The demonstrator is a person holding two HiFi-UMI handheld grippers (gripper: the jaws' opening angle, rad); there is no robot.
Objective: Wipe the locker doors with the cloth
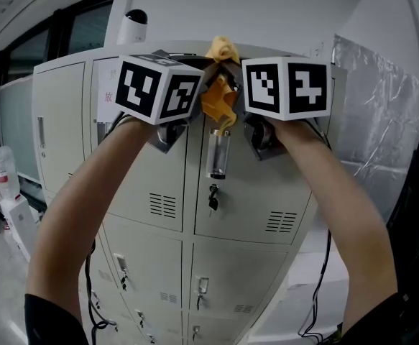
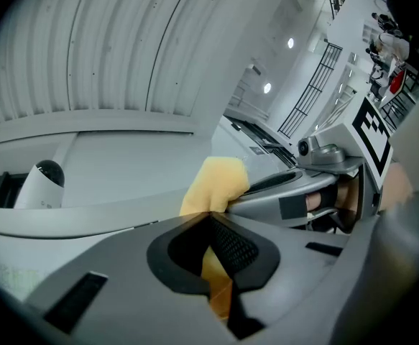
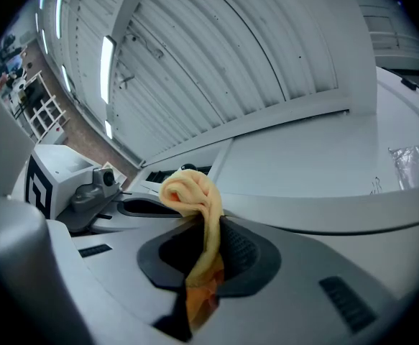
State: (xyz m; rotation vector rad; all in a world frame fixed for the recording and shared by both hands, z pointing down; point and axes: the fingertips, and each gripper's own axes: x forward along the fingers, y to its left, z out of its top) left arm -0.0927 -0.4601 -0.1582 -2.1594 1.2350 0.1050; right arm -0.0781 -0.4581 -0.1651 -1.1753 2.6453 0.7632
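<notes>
A yellow-orange cloth (image 1: 221,85) is bunched between both grippers, high up at the top edge of the grey lockers (image 1: 155,171). My left gripper (image 1: 203,74) is shut on the cloth (image 2: 214,187), which pokes out past its black pads (image 2: 227,246). My right gripper (image 1: 232,74) is also shut on the cloth (image 3: 195,200), a twisted roll of it rising between its pads (image 3: 241,254). Both marker cubes hide the jaws in the head view. The two grippers stand side by side, nearly touching.
A white security camera (image 1: 131,26) sits on top of the lockers at the left. A clear holder (image 1: 218,153) and keys (image 1: 213,196) hang on the upper locker door. Crinkled plastic sheeting (image 1: 371,113) covers the wall at the right. Cables hang below both arms.
</notes>
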